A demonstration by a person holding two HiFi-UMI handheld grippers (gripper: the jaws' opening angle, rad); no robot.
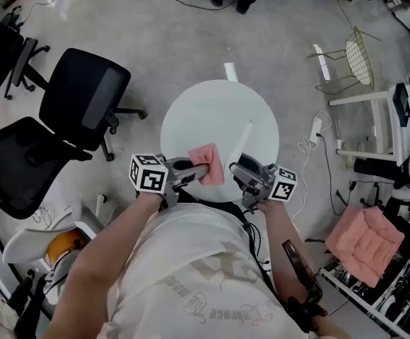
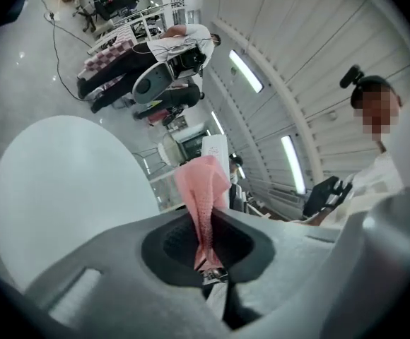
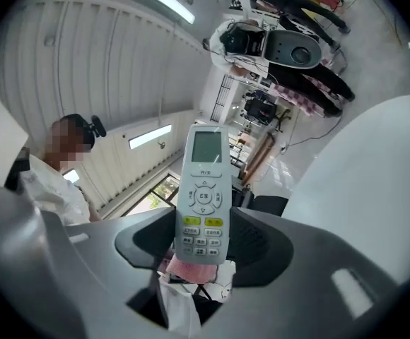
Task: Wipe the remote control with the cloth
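Note:
My left gripper (image 1: 193, 170) is shut on a pink cloth (image 1: 208, 164), which sticks out past the jaws over the near edge of the round white table (image 1: 205, 111). In the left gripper view the cloth (image 2: 203, 189) rises in a pinched fold from between the closed jaws of the left gripper (image 2: 209, 253). My right gripper (image 1: 245, 169) is shut on a white remote control (image 1: 243, 140), seen edge-on and pointing away over the table. The right gripper view shows the remote (image 3: 203, 196) face-on, screen at the top, its lower button end clamped in the right gripper (image 3: 203, 242).
Two black office chairs (image 1: 85, 97) stand to the left of the table. A small white object (image 1: 230, 71) lies on the floor beyond it. A power strip (image 1: 316, 129), a wire chair (image 1: 357, 58) and a pink cushion (image 1: 364, 239) are on the right.

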